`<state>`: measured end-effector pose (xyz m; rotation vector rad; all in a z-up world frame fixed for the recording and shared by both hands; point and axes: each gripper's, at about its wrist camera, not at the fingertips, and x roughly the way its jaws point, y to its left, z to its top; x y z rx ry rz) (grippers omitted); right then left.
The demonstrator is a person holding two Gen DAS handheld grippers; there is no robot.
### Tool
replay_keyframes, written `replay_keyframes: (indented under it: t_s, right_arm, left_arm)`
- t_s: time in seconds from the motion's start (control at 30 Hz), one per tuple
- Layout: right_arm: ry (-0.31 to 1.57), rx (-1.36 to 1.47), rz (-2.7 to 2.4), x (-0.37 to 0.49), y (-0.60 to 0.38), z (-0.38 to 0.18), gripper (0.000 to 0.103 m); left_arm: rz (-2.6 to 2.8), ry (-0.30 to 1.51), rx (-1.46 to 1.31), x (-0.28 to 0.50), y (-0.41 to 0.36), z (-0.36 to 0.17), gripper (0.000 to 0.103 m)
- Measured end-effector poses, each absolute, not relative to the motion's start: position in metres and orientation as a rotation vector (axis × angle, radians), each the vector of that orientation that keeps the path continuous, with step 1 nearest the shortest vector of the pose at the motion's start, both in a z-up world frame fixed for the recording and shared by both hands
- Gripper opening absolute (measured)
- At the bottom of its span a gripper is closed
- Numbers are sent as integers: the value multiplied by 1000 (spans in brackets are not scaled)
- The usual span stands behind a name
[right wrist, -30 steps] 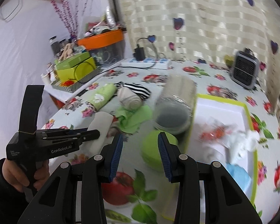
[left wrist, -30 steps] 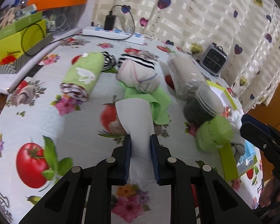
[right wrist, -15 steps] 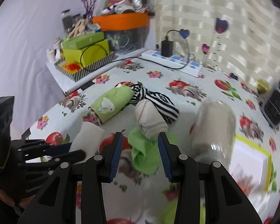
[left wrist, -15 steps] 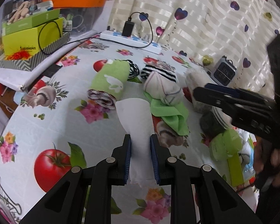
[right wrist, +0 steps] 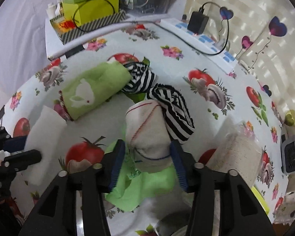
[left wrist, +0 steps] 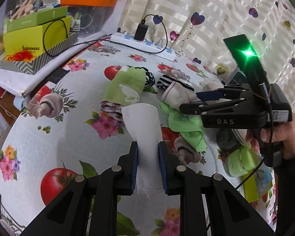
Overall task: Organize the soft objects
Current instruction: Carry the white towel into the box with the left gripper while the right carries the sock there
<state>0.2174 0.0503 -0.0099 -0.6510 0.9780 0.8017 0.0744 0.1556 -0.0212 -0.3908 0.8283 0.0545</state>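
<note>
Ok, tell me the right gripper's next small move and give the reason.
Probably close the right gripper on the beige sock bundle. Its jaws have just been opening and now stand on either side of the bundle's near end without visibly pressing it, above the green cloth. The left gripper is busy, clamped on the white cloth.

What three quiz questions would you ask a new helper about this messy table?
1. True or false: the left gripper is shut on the white cloth.
2. What sits between the right gripper jaws? A: a charger. B: the beige sock. C: a jar.
3. Which animal is printed on the green roll?

Key: 1 true. 2 B; the jaws have just been opening and do not squeeze the sock yet. 3 a rabbit.
</note>
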Motion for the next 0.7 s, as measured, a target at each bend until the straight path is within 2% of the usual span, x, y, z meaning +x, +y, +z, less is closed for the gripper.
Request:
replay_keyframes:
  t_s: [0.2, 0.4, 0.7]
  right_arm:
    - [995, -675, 772, 226, 56, -16, 52]
    - [982, -636, 772, 225, 53, -14, 44]
    - [909, -508, 808, 201, 26, 17, 44]
  left_arm:
    - [41, 834, -395, 79, 155, -24, 19]
    - [40, 827, -393, 78, 152, -21, 19]
    - [35, 790, -380, 70, 146, -5, 19]
